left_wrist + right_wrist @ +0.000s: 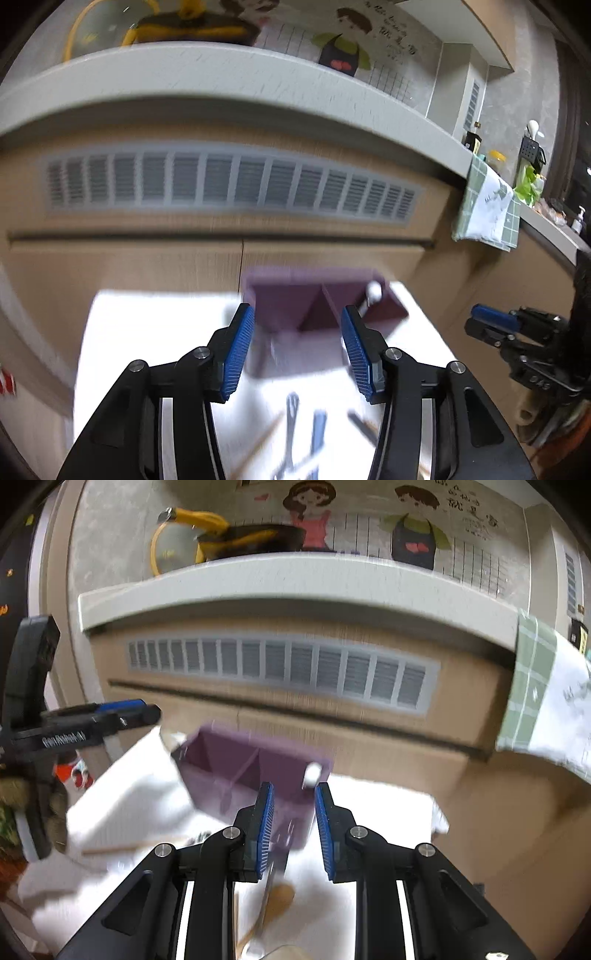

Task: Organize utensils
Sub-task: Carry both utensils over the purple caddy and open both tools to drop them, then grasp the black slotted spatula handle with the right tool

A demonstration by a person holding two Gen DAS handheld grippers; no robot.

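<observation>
A purple organizer box [284, 306] with a middle divider stands at the far side of a white table top [155, 332]. A white-tipped item [373, 291] sticks up in its right compartment. My left gripper [297, 310] is open wide just in front of the box, with nothing between its pads. Loose utensils lie blurred below it: a dark one [291, 406], a blue-handled one [318, 432] and a wooden stick [264, 441]. My right gripper [294, 787] is open, aimed at the box [229, 764], above a wooden spoon [282, 893] and a metal utensil [269, 880]. Each gripper shows in the other's view [495, 321] [125, 710].
Behind the table runs a wooden cabinet front with a grey vent grille [229, 186] under a pale counter edge [221, 74]. A green-and-white towel [487, 210] hangs over the counter at the right. A dark pan with a yellow handle [236, 535] sits on the counter.
</observation>
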